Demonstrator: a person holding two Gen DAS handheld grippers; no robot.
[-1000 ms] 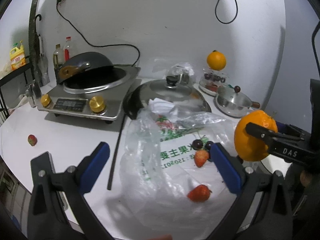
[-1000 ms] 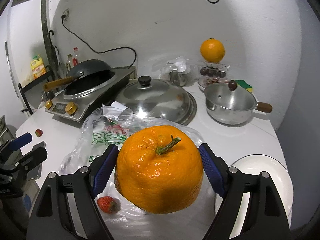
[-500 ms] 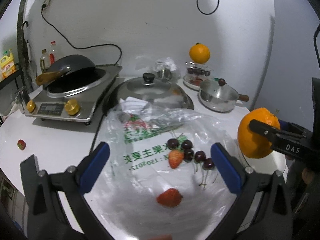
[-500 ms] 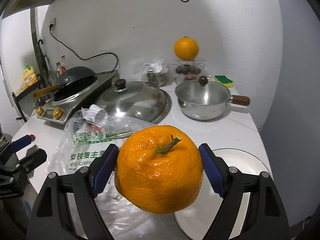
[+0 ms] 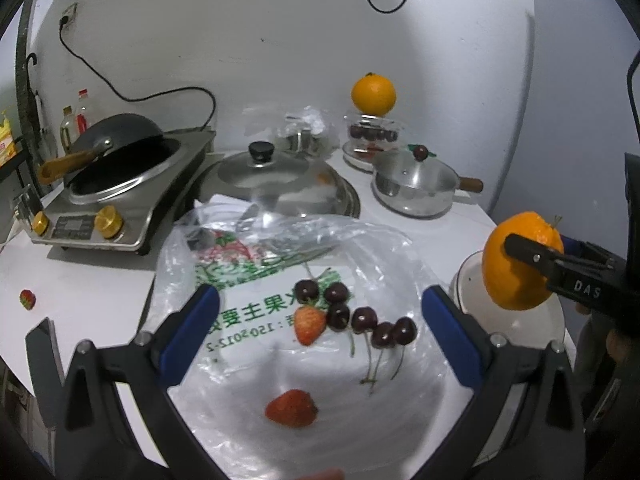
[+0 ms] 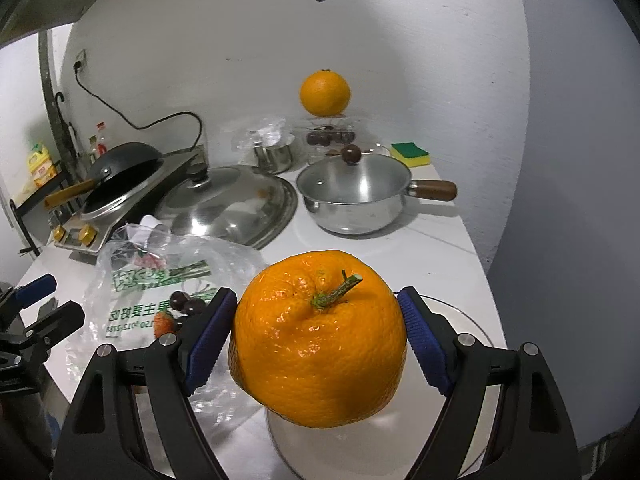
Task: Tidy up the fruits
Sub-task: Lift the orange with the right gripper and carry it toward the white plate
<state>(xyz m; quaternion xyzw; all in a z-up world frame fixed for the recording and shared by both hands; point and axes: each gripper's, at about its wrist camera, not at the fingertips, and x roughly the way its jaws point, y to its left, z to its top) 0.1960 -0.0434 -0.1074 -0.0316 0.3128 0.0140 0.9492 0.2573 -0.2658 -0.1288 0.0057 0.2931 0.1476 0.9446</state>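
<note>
The white counter (image 5: 100, 280) fills the lower half of both views, and on it, in the middle of the left wrist view, lies a flat clear plastic bag (image 5: 280, 264) with green print. At the right edge of that view a white plate (image 5: 520, 320) sits on the counter just beside the bag. The right gripper (image 6: 318, 332) is clenched on a big orange (image 6: 318, 338): its blue pads (image 6: 208, 340) press the fruit from both sides, and the green stem points up and to the right. In the right wrist view the orange hangs in the lower centre of the frame, above the near part of the plate and not touching it. The left gripper (image 5: 320, 320) stands wide apart with nothing between its fingers, hovering over the bag in the lower part of its frame. Between its fingers in the picture lie six dark cherries (image 5: 360, 316) in a loose row, one strawberry (image 5: 309, 324) touching them on the left, and a second strawberry (image 5: 291, 408) lower, apart from them. A third, small strawberry (image 5: 27, 299) lies alone at the far left of the counter. Another orange (image 5: 373, 94) sits on top of a glass container (image 5: 370, 136) near the wall, in the upper centre.
</note>
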